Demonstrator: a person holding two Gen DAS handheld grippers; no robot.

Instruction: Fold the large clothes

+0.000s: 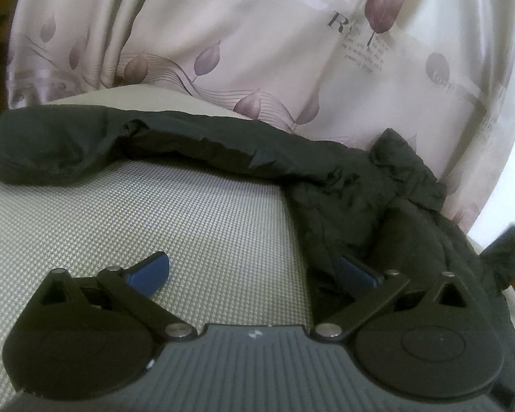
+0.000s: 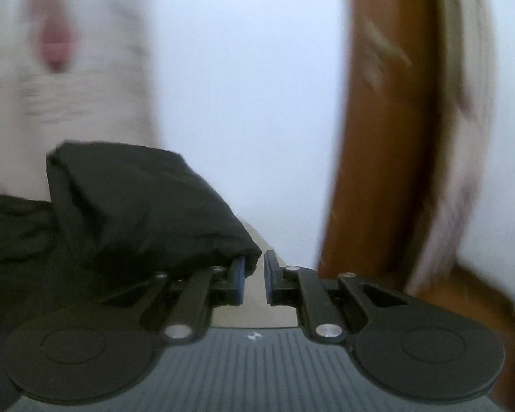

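Note:
A black padded jacket (image 1: 360, 199) lies on a grey woven surface (image 1: 189, 226), one sleeve (image 1: 86, 147) stretched out to the left. My left gripper (image 1: 254, 271) is open wide. Its left finger (image 1: 151, 271) rests on the bare surface and its right finger (image 1: 357, 271) touches the jacket's edge. In the right wrist view, my right gripper (image 2: 254, 278) has its jaws close together with a narrow gap. A black sleeve end (image 2: 144, 206) drapes over its left finger (image 2: 238, 278). I see no fabric in the gap.
A pale curtain (image 1: 257, 51) with purple leaf prints hangs right behind the surface. In the right wrist view a brown wooden frame (image 2: 377, 154) stands to the right of a white wall (image 2: 243, 103). That view is motion-blurred.

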